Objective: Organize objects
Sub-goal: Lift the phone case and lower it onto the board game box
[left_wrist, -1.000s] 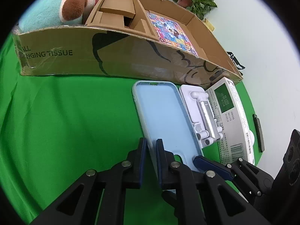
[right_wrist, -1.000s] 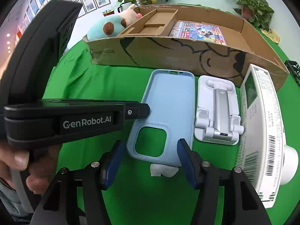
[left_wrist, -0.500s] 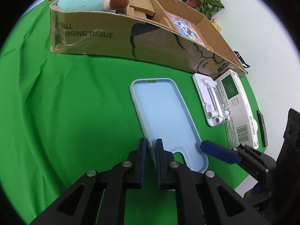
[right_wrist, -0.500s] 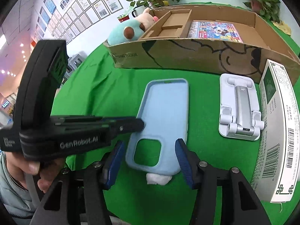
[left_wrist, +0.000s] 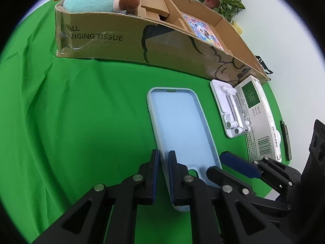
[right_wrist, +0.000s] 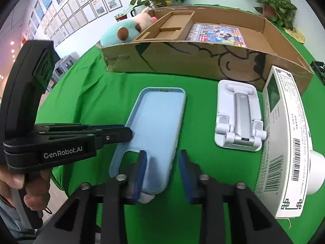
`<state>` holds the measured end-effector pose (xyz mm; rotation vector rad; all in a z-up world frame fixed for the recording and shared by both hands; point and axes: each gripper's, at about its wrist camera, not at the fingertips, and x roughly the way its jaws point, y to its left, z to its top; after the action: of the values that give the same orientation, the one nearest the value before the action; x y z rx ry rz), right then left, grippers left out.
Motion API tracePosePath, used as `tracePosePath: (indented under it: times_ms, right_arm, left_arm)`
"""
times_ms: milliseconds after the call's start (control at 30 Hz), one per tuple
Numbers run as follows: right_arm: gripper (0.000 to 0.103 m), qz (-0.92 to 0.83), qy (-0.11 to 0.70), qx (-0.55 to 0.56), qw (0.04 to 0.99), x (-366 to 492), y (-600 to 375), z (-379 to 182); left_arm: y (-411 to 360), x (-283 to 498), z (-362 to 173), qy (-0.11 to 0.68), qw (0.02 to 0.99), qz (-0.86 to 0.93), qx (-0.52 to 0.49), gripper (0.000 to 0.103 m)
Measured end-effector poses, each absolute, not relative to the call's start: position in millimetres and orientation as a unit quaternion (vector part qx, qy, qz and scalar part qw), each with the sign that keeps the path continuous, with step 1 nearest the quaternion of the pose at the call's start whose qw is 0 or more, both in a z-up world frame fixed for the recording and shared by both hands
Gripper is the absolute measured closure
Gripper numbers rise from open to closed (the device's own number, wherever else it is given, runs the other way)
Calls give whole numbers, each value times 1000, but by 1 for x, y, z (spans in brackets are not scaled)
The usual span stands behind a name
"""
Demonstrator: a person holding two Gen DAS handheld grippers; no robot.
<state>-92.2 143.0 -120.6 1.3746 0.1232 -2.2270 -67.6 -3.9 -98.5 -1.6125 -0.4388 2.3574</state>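
Left gripper (left_wrist: 162, 162): jaws pinched on the left rim of the case (left_wrist: 178, 120), near its cut-out end.
Case: pale blue, hollow side up, mid-cloth (left_wrist: 81, 111), lifted at the near end.
Right gripper (right_wrist: 161, 170): jaws closing around the case's near right corner; whether the pads touch it cannot be told.
Stand (right_wrist: 238, 118): white, flat, right of the case.
Carton (right_wrist: 284, 134): white, by the cloth's right edge.
Box (right_wrist: 182, 65): cardboard, along the far edge.
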Motion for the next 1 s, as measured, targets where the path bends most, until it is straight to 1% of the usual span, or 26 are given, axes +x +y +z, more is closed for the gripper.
tracePosePath:
  times_ms: [33,100,133,200,300,500,1000]
  right_arm:
    - [79,-822,52,507,254,-92,142,-122]
    - [86,-825,63,506,245,-91,139,-125]
    - [88,-825,62,506,243,-91,140,-125]
    - [94,-826,65,505,240,-93,140,-126]
    - [96,-827,68,505,238,-91,140,-126]
    - [97,-840,79,481,239,-81,136,-115]
    - [97,-874,49,427,227,-73,158,-69]
  left_arm:
    - [-4,-68,-99,-151,125,810,-553,95]
    - [1,-67,-99,-149,124,811,-552,95]
    - [1,-67,-98,-148,122,812,-552,95]
    - [5,-67,-98,-144,120,814,-550,95]
    - [7,-65,-94,-137,118,819,-545,95]
    - [7,-61,-76,-122,107,834,-527,97]
    - [29,-51,-19,-83,115,874,-465,97]
